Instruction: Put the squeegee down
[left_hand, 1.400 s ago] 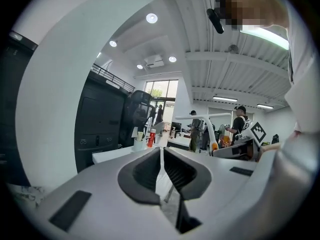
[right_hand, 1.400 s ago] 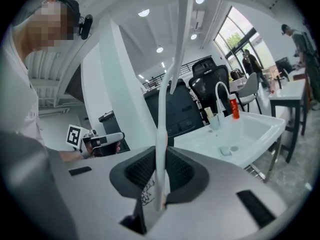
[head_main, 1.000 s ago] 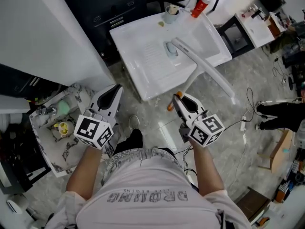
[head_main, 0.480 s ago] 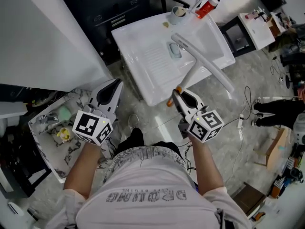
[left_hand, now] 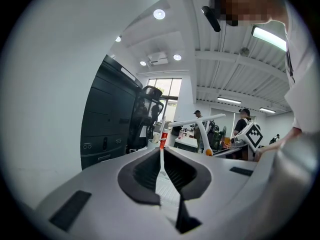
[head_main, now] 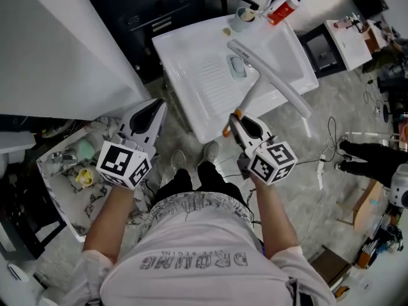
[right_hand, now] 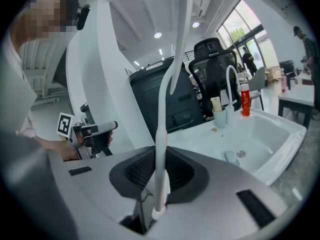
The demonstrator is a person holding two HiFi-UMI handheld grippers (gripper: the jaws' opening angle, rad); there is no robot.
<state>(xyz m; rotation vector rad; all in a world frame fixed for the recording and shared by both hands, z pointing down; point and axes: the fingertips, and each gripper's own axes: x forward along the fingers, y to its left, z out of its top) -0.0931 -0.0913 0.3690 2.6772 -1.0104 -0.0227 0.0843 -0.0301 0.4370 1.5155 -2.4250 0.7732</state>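
Note:
The white squeegee (head_main: 271,78), with its long blade across the top of a thin handle, hangs over the front right part of the white sink (head_main: 191,50). My right gripper (head_main: 239,121) is shut on the handle's lower end, just in front of the sink's edge. In the right gripper view the handle (right_hand: 165,109) rises straight up from between the pads. My left gripper (head_main: 155,106) is off to the left of the sink, level and shut with nothing in it. In the left gripper view the squeegee (left_hand: 200,121) shows far ahead, past my left gripper (left_hand: 161,159).
A cup (head_main: 242,18) and a red bottle (head_main: 285,9) stand at the sink's back rim. A pale blue bar (head_main: 237,65) lies in the basin. A dark cabinet (head_main: 159,11) stands behind, a white panel (head_main: 57,50) at left, and a marbled box (head_main: 64,171) on the floor.
Both grippers have moved a little closer to the sink, the right one still holding the squeegee. The person's feet have come into view below the sink.

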